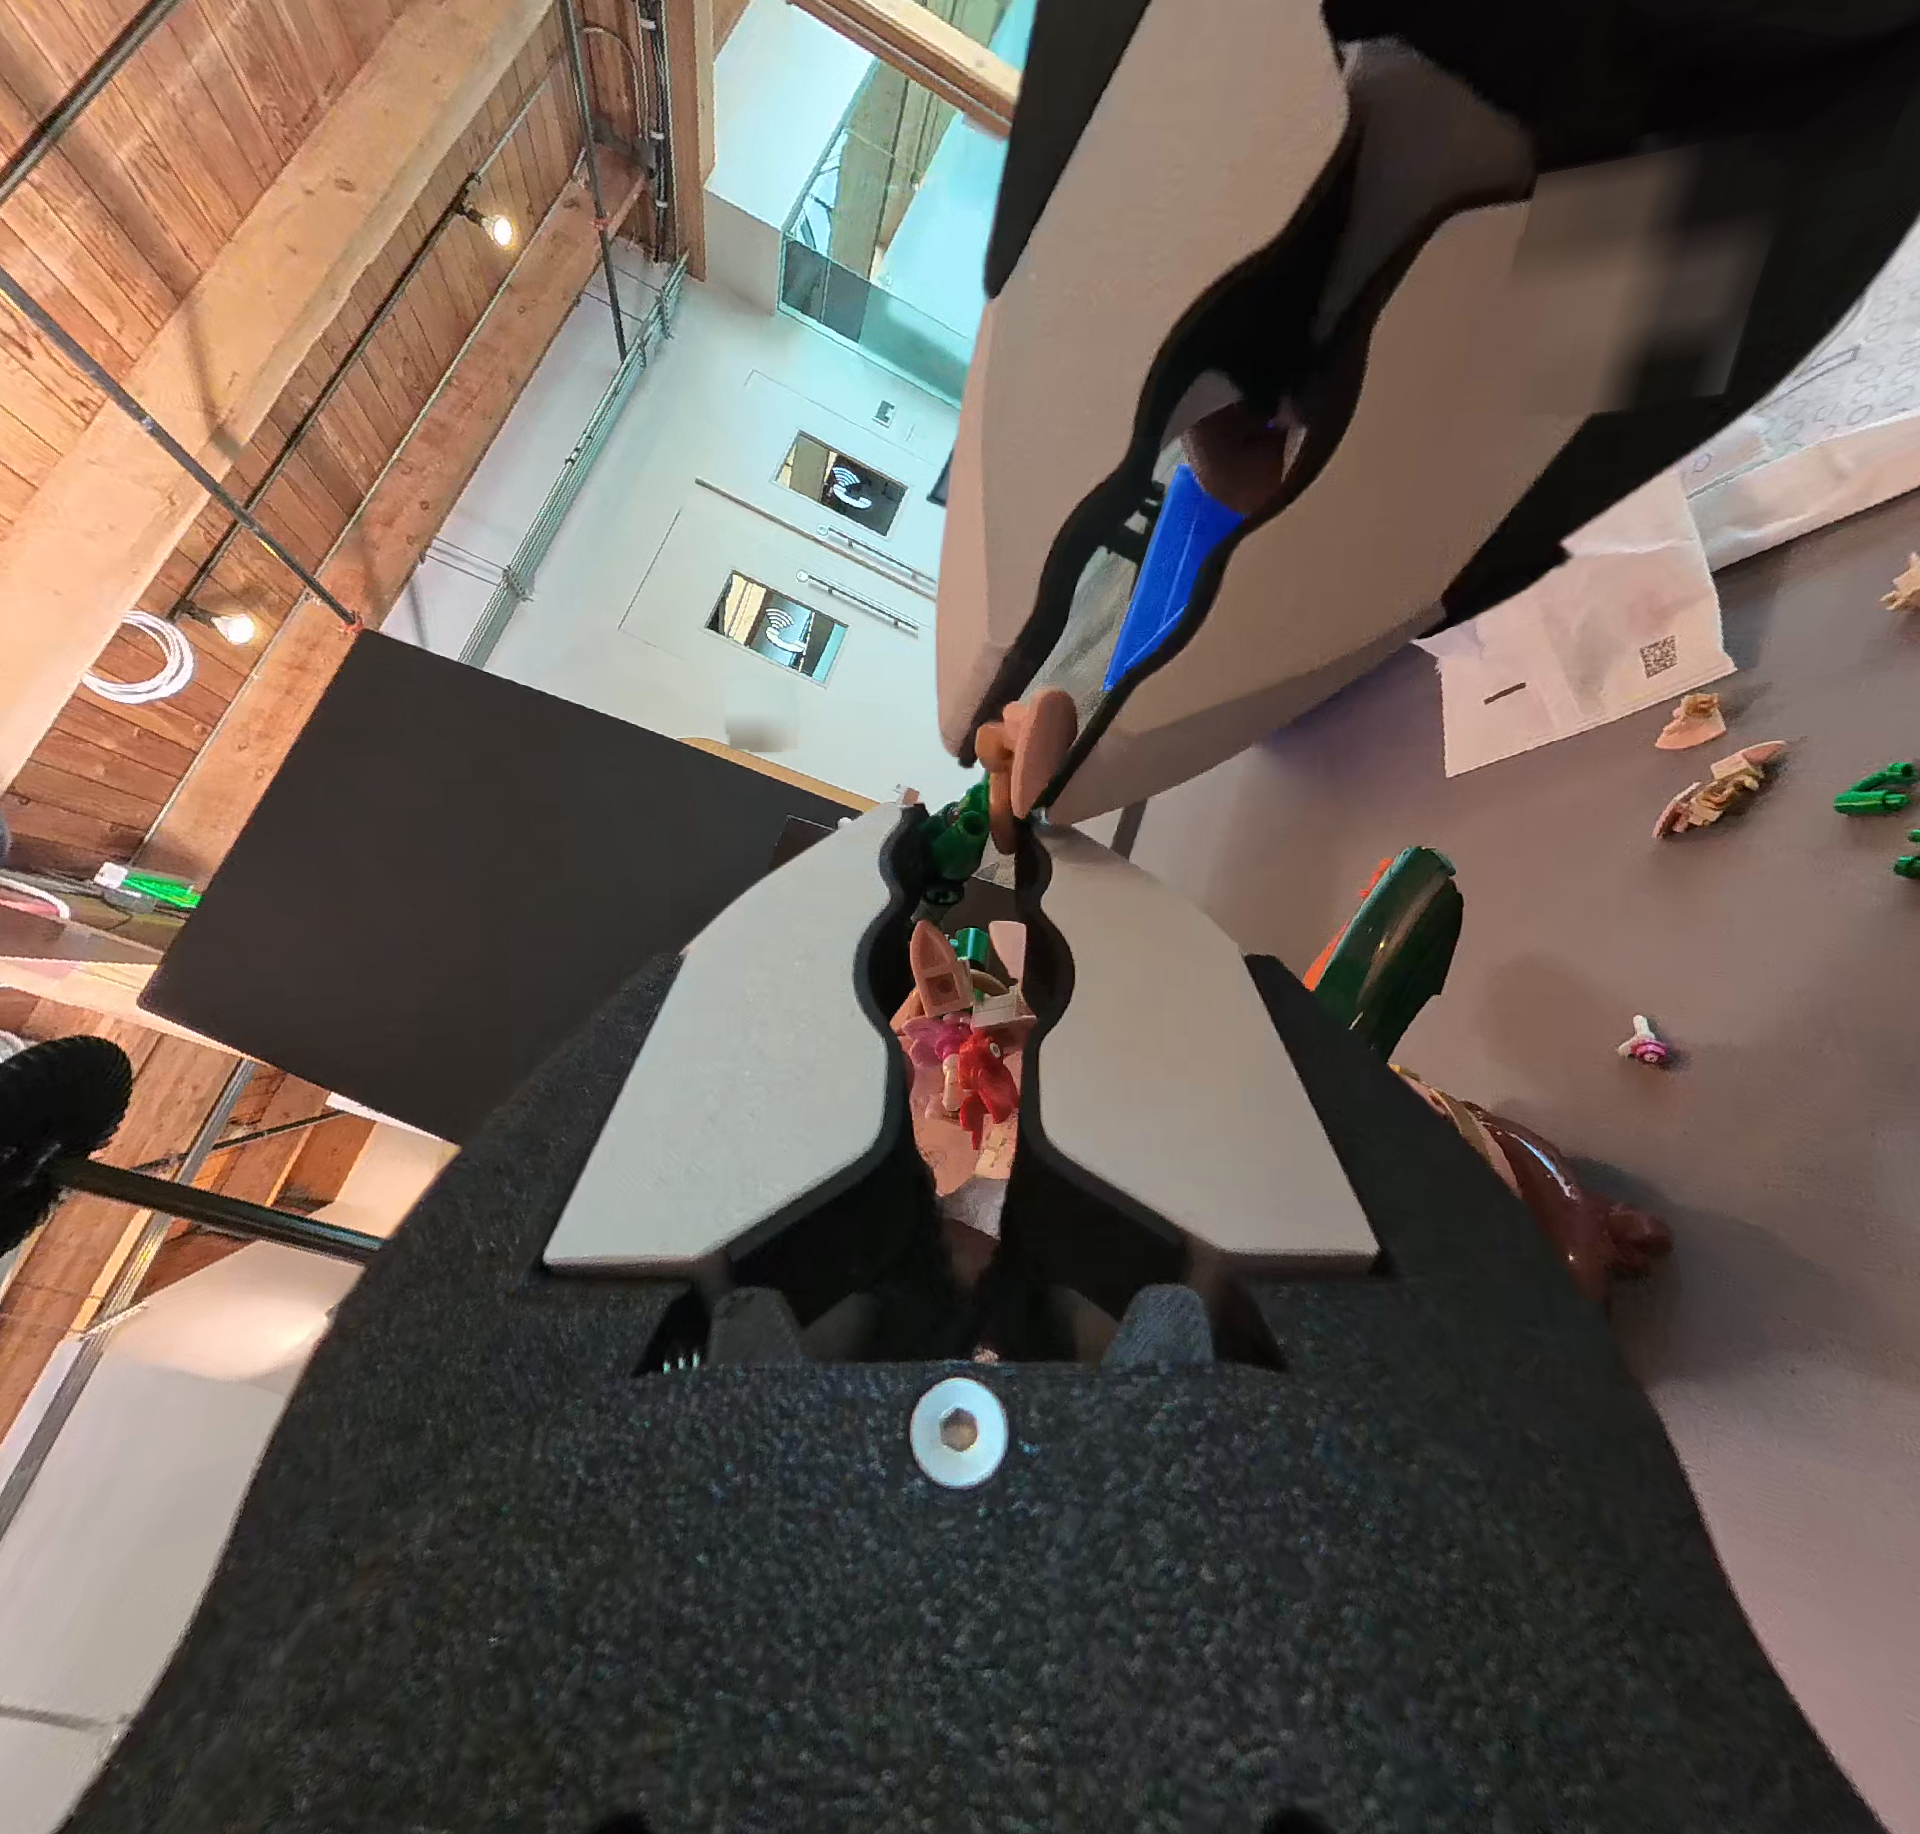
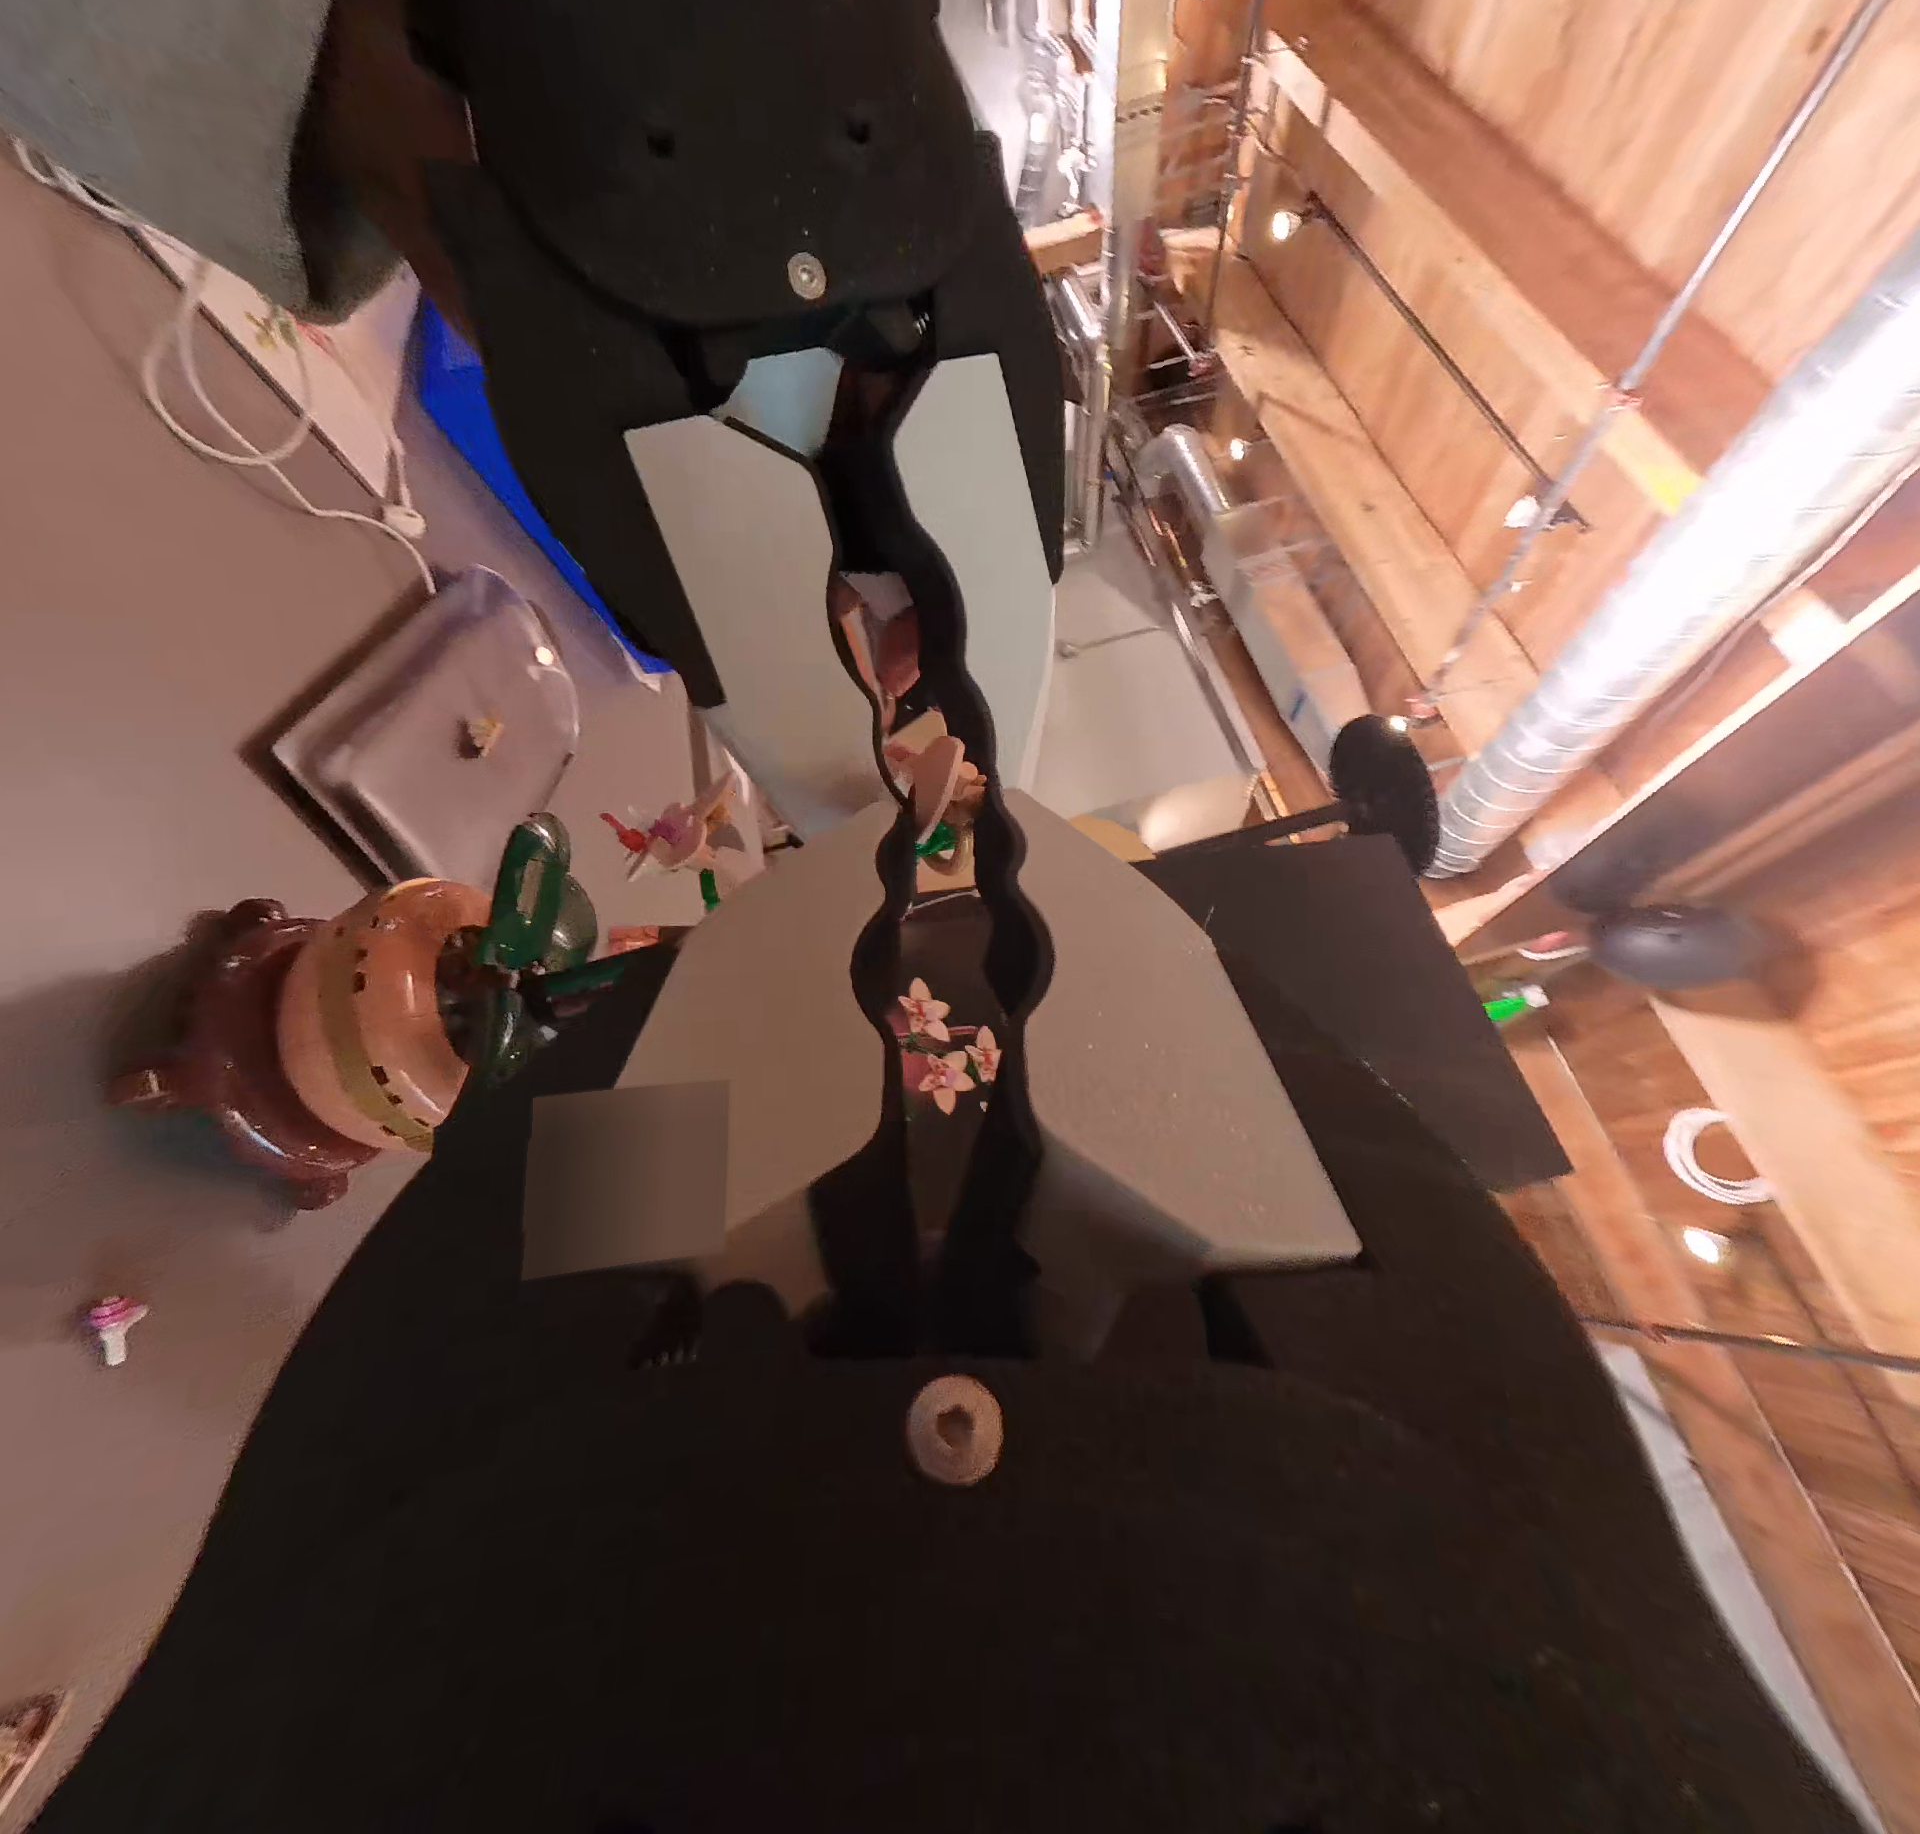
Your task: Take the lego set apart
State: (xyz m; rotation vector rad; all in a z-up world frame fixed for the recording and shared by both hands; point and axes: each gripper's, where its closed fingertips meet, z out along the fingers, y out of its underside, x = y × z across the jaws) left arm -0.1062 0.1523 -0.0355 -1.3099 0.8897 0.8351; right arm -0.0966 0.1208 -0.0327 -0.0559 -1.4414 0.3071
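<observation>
The left tongs [image 1: 971, 839] pinch a green plastic stem piece [image 1: 961, 834]. At twelve o'clock, the right tongs [image 1: 1023, 745] clamp its pink petal-shaped brick [image 1: 1039, 735], long axis running between both tips.

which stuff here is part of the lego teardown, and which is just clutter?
In the job:
- left tool and right tool, both pinching the small flower piece
- lego pot with green leaves
- loose petal pieces

Lying about:
- paper sheet
- clear plastic tray
- white cable
</observation>
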